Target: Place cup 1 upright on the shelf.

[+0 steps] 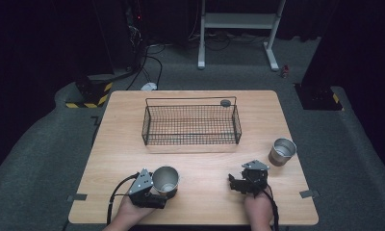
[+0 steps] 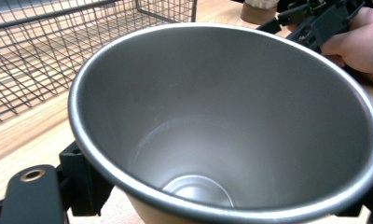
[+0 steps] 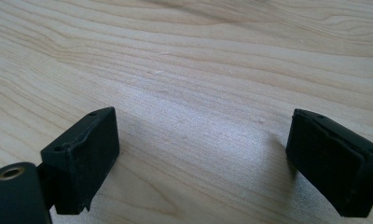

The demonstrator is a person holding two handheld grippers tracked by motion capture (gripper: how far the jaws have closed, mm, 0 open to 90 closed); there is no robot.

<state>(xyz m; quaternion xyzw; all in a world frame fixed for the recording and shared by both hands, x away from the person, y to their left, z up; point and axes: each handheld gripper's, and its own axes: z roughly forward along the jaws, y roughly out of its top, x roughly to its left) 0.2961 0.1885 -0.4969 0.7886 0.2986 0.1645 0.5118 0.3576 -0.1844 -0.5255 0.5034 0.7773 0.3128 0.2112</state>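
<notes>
Steel cup (image 1: 165, 179) at the table's near-left edge, upright, clamped in the left gripper (image 1: 158, 191); cup's base hidden behind its wide rim in the left gripper view. Right gripper (image 1: 244, 185) nearby, jaws spread wide, nothing between them. Pale wood-grain table (image 1: 205, 202). Black wire basket (image 1: 190, 126) mid-table; second steel cup (image 1: 281, 151) right. Grey carpet, dark room.

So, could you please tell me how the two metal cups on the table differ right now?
The near metal cup sits clamped in the left gripper; the far metal cup stands free at the table's right edge, untouched, beyond the open right gripper. The near cup is at front left, the far one farther back. Both are upright, empty steel tumblers.
</notes>
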